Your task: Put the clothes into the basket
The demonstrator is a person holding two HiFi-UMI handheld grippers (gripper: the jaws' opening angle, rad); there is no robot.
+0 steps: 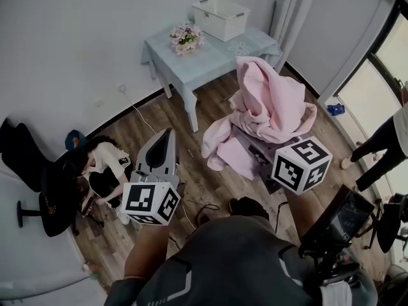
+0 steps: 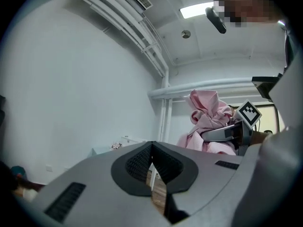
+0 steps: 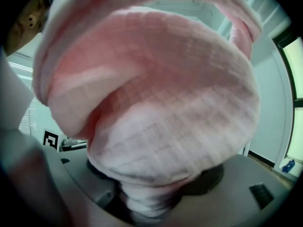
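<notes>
The jaws of my right gripper (image 3: pixel 147 207) are clenching on the one pink waffle-textured cloth garment (image 3: pixel 156 103), with a twisted neck of fabric pinched between them. The bundle is billowing up out of the grip and filling nearly all of the right gripper view. My left gripper (image 2: pixel 151 148) is carrying nothing. Its jaws are meeting at the tips, and only a thin slit lower down is showing wood floor.

I am counting two grippers, each with one black-and-white marker cube (image 1: pixel 301 164), one garment and one white slatted plastic basket (image 1: pixel 221 18). In the head view the right gripper (image 1: pixel 255 142) is holding the garment (image 1: pixel 268 107) in the air above the brown wood-plank floor (image 1: pixel 210 183), on my side of the pale blue rectangular table (image 1: pixel 213 62). The left gripper (image 1: pixel 167 136) is hovering to its left, apart from the cloth. The basket is sitting at the far end of that surface, near the wall. A single bunch of pink and white flowers (image 1: pixel 185 37) is standing just beside it on the left. The garment is not in the basket, and the near half of the surface is lying between them.

The cloth is rising from the jaws to a peak pointing toward the table. Its long axis is running from that peak down to a loose fold hanging at lower left. One person in a white top (image 1: pixel 105 161) is crouching on the floor at left beside a black chair (image 1: pixel 54 199). Another person in dark trousers (image 1: pixel 382 142) is showing at the right edge.
</notes>
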